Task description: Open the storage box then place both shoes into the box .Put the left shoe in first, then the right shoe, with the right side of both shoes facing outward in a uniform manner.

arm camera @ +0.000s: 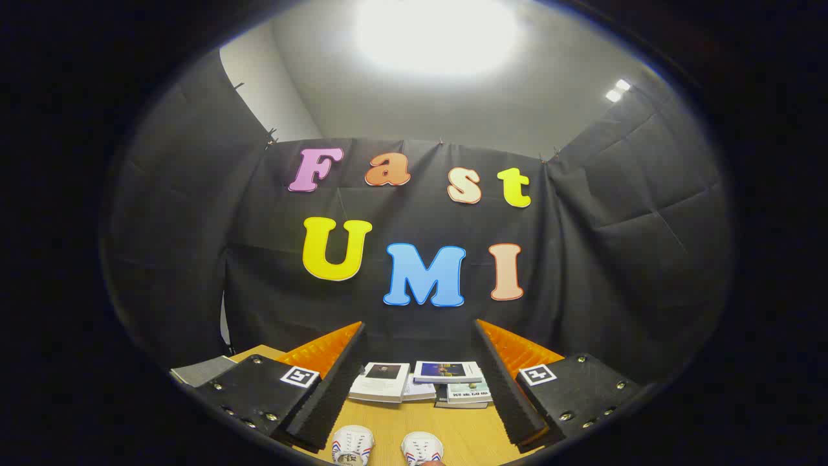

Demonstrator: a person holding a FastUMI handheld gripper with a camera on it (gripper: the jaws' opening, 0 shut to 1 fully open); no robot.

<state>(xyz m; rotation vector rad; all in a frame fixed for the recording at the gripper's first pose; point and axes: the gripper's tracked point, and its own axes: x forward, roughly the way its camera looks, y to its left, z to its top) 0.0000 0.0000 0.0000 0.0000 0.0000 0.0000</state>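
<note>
My gripper (417, 382) is held high and level, its two fingers wide apart with nothing between them. Low down between the fingers, on the wooden table (420, 421), stand two white shoes with red and blue stripes, toes pointing away from me: one shoe (352, 445) nearer the left finger and the other shoe (422, 448) beside it to the right. Only their toe ends show.
Beyond the shoes, at the table's far edge against the black cloth wall, lie several books or booklets in small stacks (420, 383). A grey flat thing (202, 370) rests at the table's far left corner.
</note>
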